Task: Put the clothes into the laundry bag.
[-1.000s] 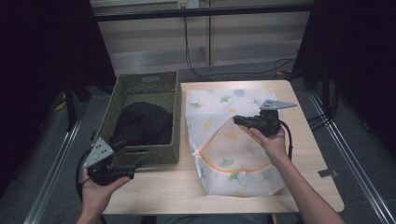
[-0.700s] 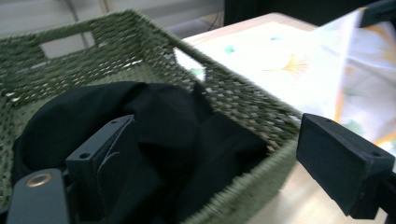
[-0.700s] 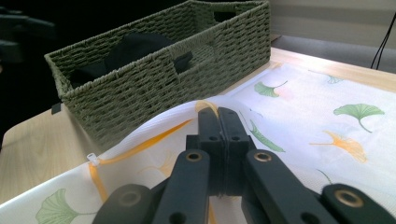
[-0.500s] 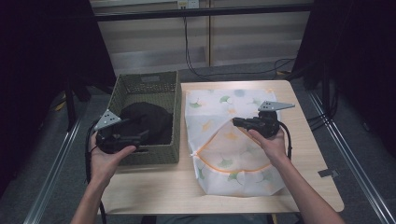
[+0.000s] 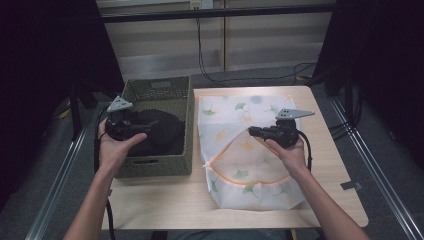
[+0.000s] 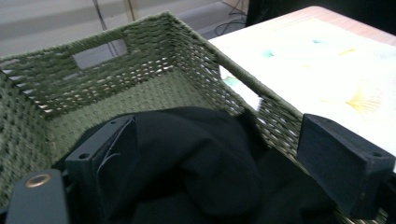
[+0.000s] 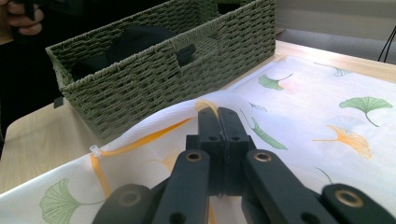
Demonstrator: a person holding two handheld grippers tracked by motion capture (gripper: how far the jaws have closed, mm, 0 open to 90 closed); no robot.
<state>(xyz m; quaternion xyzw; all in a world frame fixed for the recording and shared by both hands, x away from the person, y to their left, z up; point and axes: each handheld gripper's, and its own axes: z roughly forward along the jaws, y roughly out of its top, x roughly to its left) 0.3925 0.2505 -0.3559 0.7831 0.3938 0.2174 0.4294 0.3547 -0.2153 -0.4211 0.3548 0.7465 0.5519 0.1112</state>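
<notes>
Mesh laundry bag point(image 5: 250, 150), white with leaf print and orange zip: flat on bench point(image 5: 330, 165), its raised opening edge clamped in right hand-held gripper point(image 5: 252, 131). Black garment point(image 5: 160, 132): inside green woven basket point(image 5: 155, 167), just beside bag. Left hand-held gripper point(image 5: 145, 128): jaws apart above garment.

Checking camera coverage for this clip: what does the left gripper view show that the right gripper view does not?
Left gripper view: the left gripper with jaws wide apart over the black cloth, and the basket's inside floor.
Right gripper view: the right gripper shut on the mesh bag's orange-edged opening, and the basket's outer wall.
Both: basket, cloth, bag.
</notes>
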